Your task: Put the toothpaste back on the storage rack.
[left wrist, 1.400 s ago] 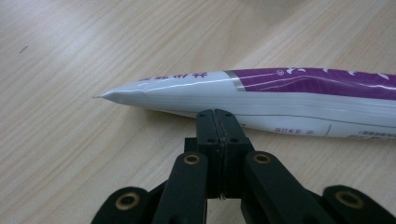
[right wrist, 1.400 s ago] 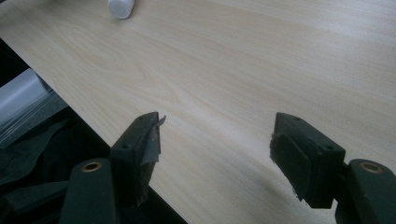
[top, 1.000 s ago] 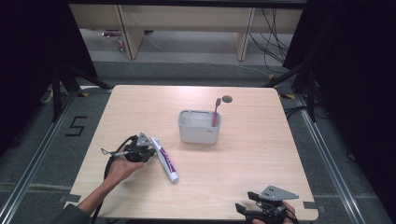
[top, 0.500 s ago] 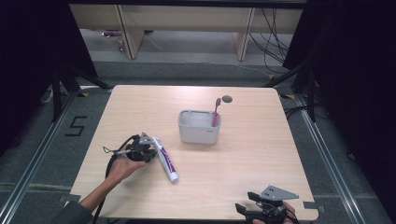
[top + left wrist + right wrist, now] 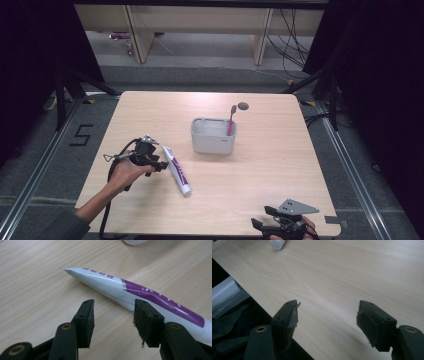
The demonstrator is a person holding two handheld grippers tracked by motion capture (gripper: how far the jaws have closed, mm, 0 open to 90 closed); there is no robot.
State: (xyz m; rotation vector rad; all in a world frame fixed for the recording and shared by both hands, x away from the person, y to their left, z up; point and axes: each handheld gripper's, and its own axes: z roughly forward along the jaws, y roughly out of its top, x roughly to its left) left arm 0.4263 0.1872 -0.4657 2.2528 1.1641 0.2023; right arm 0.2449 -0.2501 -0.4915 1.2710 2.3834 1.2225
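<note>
I keep the left gripper [image 5: 159, 163] just beside the toothpaste tube [image 5: 176, 170], on its left side, and its jaws are released with a gap between them. In the left gripper view the tube [image 5: 140, 295] lies flat on the bench [image 5: 280, 165] across the front of the jaws, its crimped end toward the left, and the right pad [image 5: 147, 322] is almost at the tube while the left pad has bare wood before it. The tube is in the left half of the bench, well apart from the near edge. The grey holder [image 5: 213, 136] with a red toothbrush [image 5: 231, 120] stands near the middle, apart from the tube. My right gripper [image 5: 261, 224] waits at the near edge, jaws spread wide, with free wood in front.
</note>
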